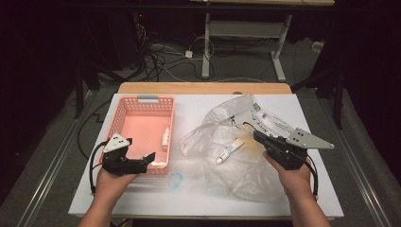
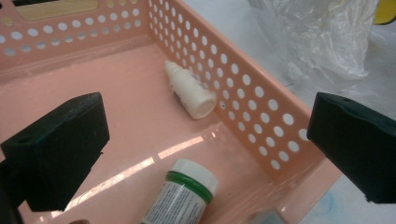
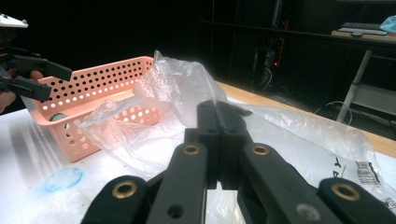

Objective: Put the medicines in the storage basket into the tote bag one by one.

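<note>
L gripper [image 1: 150,157] hangs over near right corner of pink basket [image 1: 124,108], jaws wide apart, nothing between them; white dropper bottle [image 2: 189,89] and green-cap bottle [image 2: 187,192] already lie inside. R gripper [image 1: 257,135] jaws clenched on clear plastic bag [image 1: 236,170], pinning it. Small tube [image 1: 230,151] lies in the bag, apart from both. Best, imo: keep R pinch firm, swing L across w/o clipping basket wall, approach tube along its length, close mid-body.

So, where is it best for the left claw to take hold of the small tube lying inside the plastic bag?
Probably at the middle of the tube, from above through the bag's open left side. It lies flat and slanted, cap toward the person, so the jaws should close across its narrow width.
</note>
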{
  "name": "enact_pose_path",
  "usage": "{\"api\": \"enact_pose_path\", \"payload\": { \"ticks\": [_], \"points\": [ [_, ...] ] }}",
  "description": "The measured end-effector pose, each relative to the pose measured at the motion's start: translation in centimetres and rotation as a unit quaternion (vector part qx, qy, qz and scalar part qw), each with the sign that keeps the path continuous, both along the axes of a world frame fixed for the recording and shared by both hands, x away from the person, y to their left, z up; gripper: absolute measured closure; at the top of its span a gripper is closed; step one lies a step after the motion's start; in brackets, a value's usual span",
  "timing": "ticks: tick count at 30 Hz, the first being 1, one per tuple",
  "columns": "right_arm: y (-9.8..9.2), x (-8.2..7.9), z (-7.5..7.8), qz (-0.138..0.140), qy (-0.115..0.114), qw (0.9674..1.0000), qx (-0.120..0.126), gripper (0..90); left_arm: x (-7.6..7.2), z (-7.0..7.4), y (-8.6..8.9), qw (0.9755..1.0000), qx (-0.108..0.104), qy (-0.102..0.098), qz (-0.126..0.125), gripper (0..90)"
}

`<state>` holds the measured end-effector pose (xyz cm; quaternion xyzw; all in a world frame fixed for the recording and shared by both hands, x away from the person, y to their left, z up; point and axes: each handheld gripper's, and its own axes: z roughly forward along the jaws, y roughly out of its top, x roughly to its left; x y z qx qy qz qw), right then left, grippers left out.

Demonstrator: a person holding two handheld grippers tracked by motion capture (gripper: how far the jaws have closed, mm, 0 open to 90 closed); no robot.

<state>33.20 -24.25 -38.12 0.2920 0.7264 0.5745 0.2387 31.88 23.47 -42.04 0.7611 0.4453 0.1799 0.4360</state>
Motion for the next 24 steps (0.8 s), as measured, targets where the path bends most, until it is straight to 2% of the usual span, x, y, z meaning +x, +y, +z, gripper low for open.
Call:
{"api": "enact_pose_path", "payload": {
  "ticks": [11, 19, 24],
  "points": [
    [0.0, 0.0, 0.0, 0.0, 0.002, 1.0, -0.001, 90.0, 0.0, -0.3, 1.7, 0.9996, -0.001, 0.01, 0.025, 0.0],
    [0.0, 0.0, -0.1, 0.0, 0.003, 1.0, -0.001, 90.0, 0.2, -0.5, 1.6, 0.9995, 0.008, 0.019, 0.024, 0.0],
    [0.0, 0.0, -0.1, -0.001, 0.004, 1.0, 0.0, 90.0, 0.8, -0.3, 1.2, 0.999, 0.015, 0.038, 0.02, 0.0]
  ]
}}
